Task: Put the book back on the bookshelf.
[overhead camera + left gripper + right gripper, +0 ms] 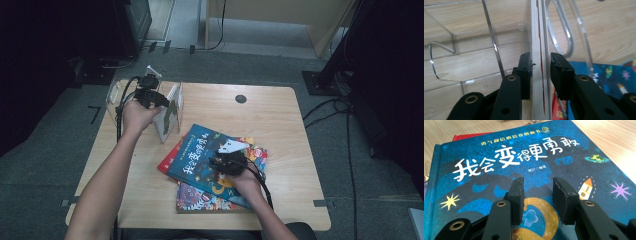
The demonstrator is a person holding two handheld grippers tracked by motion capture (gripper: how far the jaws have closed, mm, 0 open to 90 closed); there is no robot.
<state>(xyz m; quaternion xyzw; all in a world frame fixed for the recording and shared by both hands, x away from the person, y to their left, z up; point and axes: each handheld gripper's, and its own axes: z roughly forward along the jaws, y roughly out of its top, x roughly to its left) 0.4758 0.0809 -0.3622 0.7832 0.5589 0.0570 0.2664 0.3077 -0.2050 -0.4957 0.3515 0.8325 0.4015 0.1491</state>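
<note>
upright book (170,113): stands in the clear acrylic rack (114,95) at the table's (280,115) far left | your left gripper (541,72): jaws straddle its edge, left pad touching, right pad just off | your right gripper (537,195): jaws spread over the blue book (499,157) topping the stack, pinching nothing

The left forearm reaches to the table's far left, left gripper (159,100) slightly parted; the right gripper (222,161) rests near centre, jaws apart.
</note>
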